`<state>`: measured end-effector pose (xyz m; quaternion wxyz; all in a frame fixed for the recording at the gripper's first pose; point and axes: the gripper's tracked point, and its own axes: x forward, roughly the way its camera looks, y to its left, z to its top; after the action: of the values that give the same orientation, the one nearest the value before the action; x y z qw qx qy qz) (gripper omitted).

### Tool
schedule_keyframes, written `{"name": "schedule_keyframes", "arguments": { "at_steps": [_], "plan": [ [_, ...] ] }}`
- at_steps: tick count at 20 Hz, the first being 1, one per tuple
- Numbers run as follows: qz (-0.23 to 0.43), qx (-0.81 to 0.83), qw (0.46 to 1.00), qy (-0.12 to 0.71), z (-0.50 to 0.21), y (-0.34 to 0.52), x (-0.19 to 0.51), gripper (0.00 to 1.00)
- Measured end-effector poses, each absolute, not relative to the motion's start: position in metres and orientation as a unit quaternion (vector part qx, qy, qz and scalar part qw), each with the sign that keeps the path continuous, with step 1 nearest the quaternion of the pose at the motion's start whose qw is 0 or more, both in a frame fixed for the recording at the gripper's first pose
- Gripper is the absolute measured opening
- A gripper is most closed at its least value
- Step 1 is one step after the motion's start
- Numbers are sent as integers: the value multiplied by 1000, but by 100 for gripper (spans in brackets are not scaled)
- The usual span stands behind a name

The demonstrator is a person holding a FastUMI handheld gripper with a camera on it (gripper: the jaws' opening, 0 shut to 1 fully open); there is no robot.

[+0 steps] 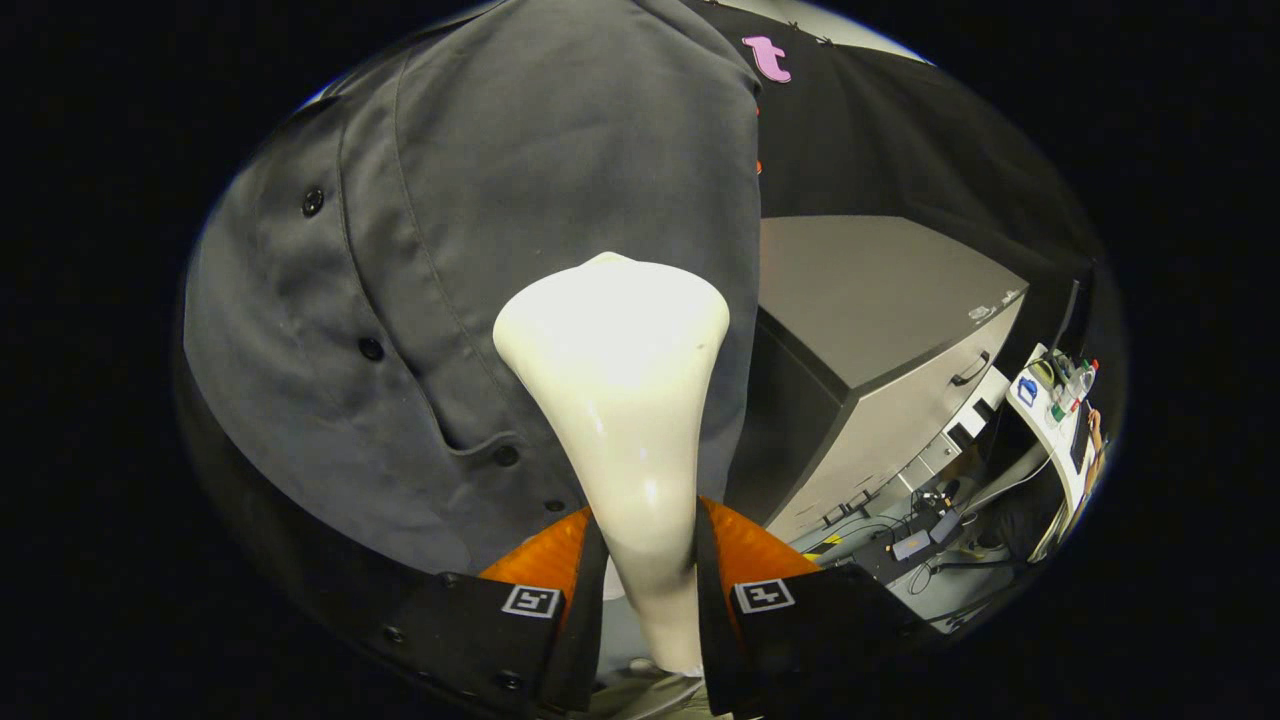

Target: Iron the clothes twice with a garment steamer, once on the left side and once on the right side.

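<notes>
- Gripper view: the gripper [648, 560] is clamped on the garment steamer [620, 400], both fingers pressing the narrow handle from either side. Holding it low on the handle leaves the wide head free to reach forward beyond the fingers.
- The head points at the grey shirt [480, 250], which hangs in front of the booth wall. Hanging lets the cloth fall flat for a steaming pass.
- The head sits over the shirt panel to the right of the button placket [372, 349], near the shirt's right edge. Whether it touches the cloth cannot be told.
- To the right, behind the shirt, stands a grey cabinet [880, 330], with cables [915, 545] on the floor below it, well apart from the steamer.
- Judging by the head's position, this looks like one side's pass; how many passes are done cannot be told.
</notes>
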<state>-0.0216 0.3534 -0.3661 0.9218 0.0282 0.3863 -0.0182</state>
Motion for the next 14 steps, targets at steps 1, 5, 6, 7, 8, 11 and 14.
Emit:
{"name": "schedule_keyframes", "arguments": {
  "at_steps": [1, 5, 6, 7, 8, 11, 14],
  "plan": [
    [-19, 29, 920, 391, -373, 352, -24, 49],
    [-20, 31, 910, 414, -398, 348, -30, 49],
    [-21, 32, 907, 419, -404, 347, -33, 49],
    [-22, 33, 904, 425, -410, 346, -35, 49],
    [-24, 33, 902, 430, -417, 344, -37, 49],
    [-27, 32, 895, 444, -434, 342, -42, 49],
    [-27, 30, 890, 455, -446, 342, -46, 49]
  ]
}}
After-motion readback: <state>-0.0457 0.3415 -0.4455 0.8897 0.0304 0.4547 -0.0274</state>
